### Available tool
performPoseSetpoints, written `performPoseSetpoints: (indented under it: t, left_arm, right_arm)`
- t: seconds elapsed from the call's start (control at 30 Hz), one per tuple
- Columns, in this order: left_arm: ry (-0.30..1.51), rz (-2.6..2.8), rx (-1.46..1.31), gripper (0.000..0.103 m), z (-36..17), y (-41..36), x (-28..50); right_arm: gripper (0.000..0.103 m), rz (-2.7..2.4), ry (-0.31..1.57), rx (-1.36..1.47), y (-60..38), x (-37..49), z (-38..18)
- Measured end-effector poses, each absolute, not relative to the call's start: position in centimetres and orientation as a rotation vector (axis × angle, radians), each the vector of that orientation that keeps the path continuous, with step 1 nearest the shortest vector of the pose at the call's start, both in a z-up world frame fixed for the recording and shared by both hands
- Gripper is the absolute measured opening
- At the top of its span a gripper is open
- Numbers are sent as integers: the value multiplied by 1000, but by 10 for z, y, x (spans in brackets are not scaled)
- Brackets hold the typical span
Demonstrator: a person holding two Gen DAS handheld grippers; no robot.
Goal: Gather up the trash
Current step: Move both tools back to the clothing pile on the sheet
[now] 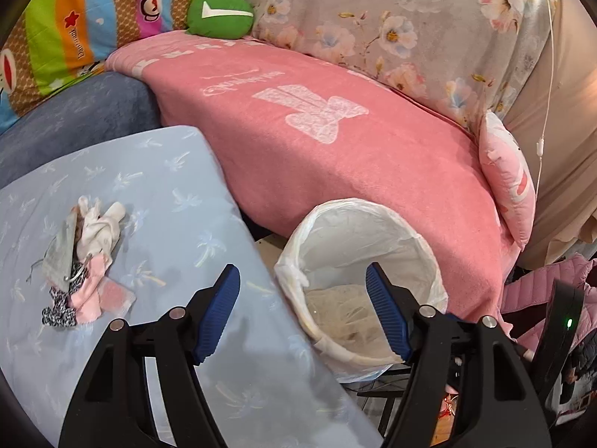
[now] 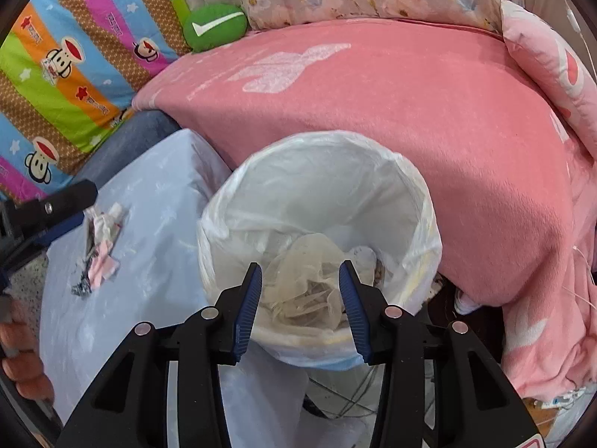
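1. Beyond both grippers, at the far side, the broad pink fleece blanket (image 1: 335, 142) covers a bed or sofa; nothing on it reads as trash, so leave it out of your path.

2. Nearer and to the left lies the pale blue palm-print cloth surface (image 1: 156, 201), which carries what is left to collect. Approach it from above so the fingers do not drag or bunch the fabric.

3. To its right stands the round bin lined with a white plastic bag (image 2: 317, 194), with a crumpled clear plastic sheet (image 2: 306, 280) already inside. The bag's edge looks loose, so I judge a low pass could snag it; keep your releases well above the rim.

4. Your right gripper (image 2: 301, 280) hangs over the bin mouth with its jaws apart and nothing between them. It appears free to go for the next piece.

5. Your left gripper (image 1: 303, 280) is also spread wide and empty, straddling the edge between the blue cloth and the bin.

6. Trash remaining: the small heap of crumpled white, pink and grey wrappers (image 1: 87, 257), on the cloth to the left of the left gripper and well apart from the bin. The left gripper looks better placed for it. The heap looks light and loose, so close on its thickest middle part, lift slowly, and expect a second pass for strays.
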State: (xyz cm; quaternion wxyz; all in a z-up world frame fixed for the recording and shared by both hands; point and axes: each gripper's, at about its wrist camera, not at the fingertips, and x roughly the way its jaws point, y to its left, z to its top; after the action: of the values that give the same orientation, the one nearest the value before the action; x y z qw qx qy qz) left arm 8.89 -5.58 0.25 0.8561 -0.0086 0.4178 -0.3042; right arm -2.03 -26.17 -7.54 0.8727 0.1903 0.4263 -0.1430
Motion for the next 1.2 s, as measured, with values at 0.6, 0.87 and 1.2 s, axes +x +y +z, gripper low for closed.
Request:
performPoseSetpoints:
  t: [0.6,0.87,1.2]
  left_arm:
    - [916,-536,-75,80,-18,-13,90]
    - [915,-448,-112,85,-26,28,107]
    - [929,-342,-145,85,-43,85,136]
  right_arm:
    - [47,-237,785,353,-225,-18,-29]
    - [47,-176,758,314,-194,13,-14]
    - [47,-103,763,287,-148,55,-16]
